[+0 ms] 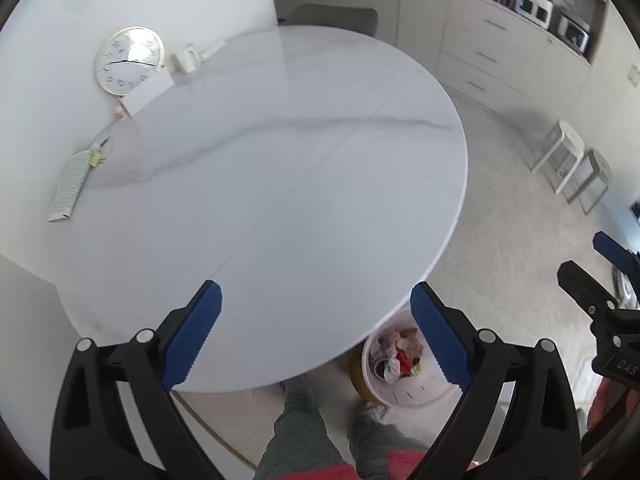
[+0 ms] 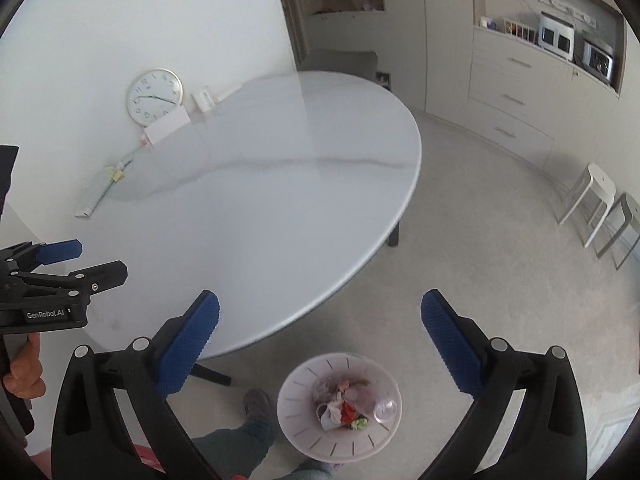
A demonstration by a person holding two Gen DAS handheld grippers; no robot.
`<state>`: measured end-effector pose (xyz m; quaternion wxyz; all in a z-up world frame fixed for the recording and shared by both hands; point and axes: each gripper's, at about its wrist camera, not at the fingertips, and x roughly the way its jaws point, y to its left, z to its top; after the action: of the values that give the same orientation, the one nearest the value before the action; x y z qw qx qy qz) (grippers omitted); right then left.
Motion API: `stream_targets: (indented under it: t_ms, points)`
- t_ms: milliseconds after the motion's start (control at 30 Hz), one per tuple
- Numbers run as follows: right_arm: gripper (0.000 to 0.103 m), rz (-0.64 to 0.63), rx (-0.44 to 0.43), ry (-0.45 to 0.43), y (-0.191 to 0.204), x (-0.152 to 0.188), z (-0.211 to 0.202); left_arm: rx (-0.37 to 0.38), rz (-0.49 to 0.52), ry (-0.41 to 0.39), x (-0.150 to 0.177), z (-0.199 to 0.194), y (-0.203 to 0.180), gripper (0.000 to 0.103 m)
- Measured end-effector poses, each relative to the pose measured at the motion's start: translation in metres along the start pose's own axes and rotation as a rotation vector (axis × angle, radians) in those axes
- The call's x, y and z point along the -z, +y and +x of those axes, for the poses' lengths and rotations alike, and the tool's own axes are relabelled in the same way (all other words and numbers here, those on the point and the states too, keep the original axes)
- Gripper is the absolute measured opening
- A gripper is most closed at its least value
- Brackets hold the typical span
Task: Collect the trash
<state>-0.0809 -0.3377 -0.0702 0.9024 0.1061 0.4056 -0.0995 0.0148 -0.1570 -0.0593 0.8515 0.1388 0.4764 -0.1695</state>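
Both claws, left (image 1: 316,332) and right (image 2: 320,340), hang spread and empty. The bin (image 2: 296,396), at six o'clock under the right one, holds the trash (image 2: 340,404). The surface (image 1: 280,200) looks cleared; check it before stopping.

The round table (image 1: 280,184) fills the middle of the left wrist view. At its upper left edge, a wall clock (image 1: 129,60) leans on the wall, a card (image 1: 150,90) before it and a keyboard (image 1: 70,186) below it. A waste bin (image 2: 339,406) with trash (image 2: 340,404) in it stands on the floor at lower centre, beside the table's rim. 2 stools (image 2: 600,208) stand at right, drawers (image 2: 516,96) behind them.
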Motion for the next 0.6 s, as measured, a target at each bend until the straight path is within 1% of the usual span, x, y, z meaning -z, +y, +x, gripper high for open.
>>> stream_targets:
  t_ms: [67,133,200,300,367,500,600]
  points:
    - [0.1,-0.035,-0.02,-0.05,0.015,-0.024,-0.012,-0.04,-0.046,-0.063,-0.011,-0.02,0.018,0.092]
    - [0.101,-0.073,-0.018,-0.096,0.03,-0.046,-0.023,-0.071,-0.083,-0.128,-0.024,-0.041,0.035,0.094]
    - [0.101,-0.109,-0.027,-0.16,0.045,-0.068,-0.037,-0.091,-0.12,-0.193,-0.037,-0.062,0.048,0.095]
    - [0.101,-0.143,-0.045,-0.236,0.062,-0.095,-0.056,-0.109,-0.157,-0.269,-0.055,-0.088,0.066,0.095]
    - [0.101,-0.163,-0.058,-0.291,0.073,-0.112,-0.069,-0.124,-0.177,-0.312,-0.068,-0.102,0.076,0.095]
    - [0.101,-0.183,-0.062,-0.39,0.089,-0.14,-0.094,-0.16,-0.206,-0.38,-0.08,-0.13,0.088,0.095]
    - [0.101,-0.18,-0.067,-0.424,0.095,-0.152,-0.105,-0.176,-0.23,-0.422,-0.084,-0.145,0.095,0.095]
